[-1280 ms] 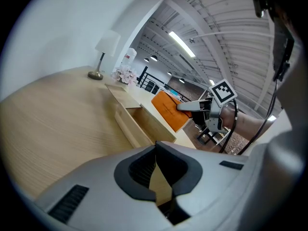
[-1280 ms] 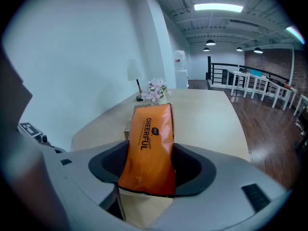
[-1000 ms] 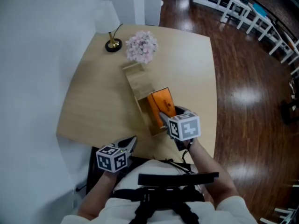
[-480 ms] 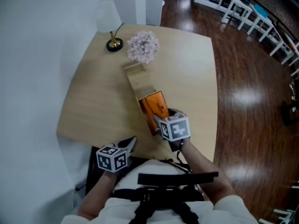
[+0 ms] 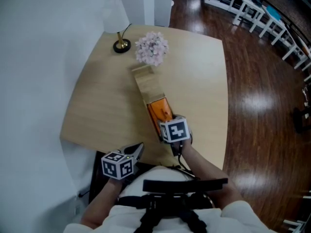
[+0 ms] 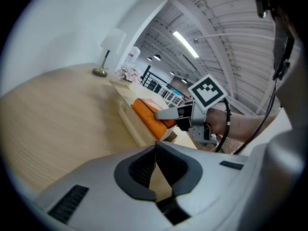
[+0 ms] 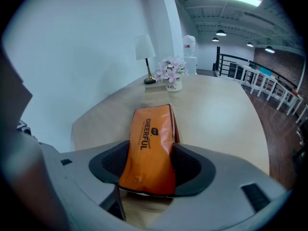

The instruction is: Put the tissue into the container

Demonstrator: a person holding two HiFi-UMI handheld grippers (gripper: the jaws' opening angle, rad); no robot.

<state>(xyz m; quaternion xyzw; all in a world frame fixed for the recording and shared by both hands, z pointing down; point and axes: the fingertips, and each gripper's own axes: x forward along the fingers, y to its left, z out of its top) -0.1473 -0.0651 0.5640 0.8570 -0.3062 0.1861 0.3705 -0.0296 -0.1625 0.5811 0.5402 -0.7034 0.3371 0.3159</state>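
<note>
Insertion step, by the look of it. Right gripper (image 7: 150,166) is clamped on the orange tissue pack (image 7: 148,138). The pack sticks forward out of the jaws, over the near end of the wooden container (image 5: 146,84), seemingly partly inside. Left gripper (image 6: 156,170) has jaws together, empty, well apart to the left. Next move calls for pressing the pack down flat into the container, then releasing.

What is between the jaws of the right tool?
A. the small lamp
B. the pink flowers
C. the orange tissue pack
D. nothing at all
C: in the right gripper view the right tool is closed on the orange tissue pack, with a pad pressing on each side of it.
</note>
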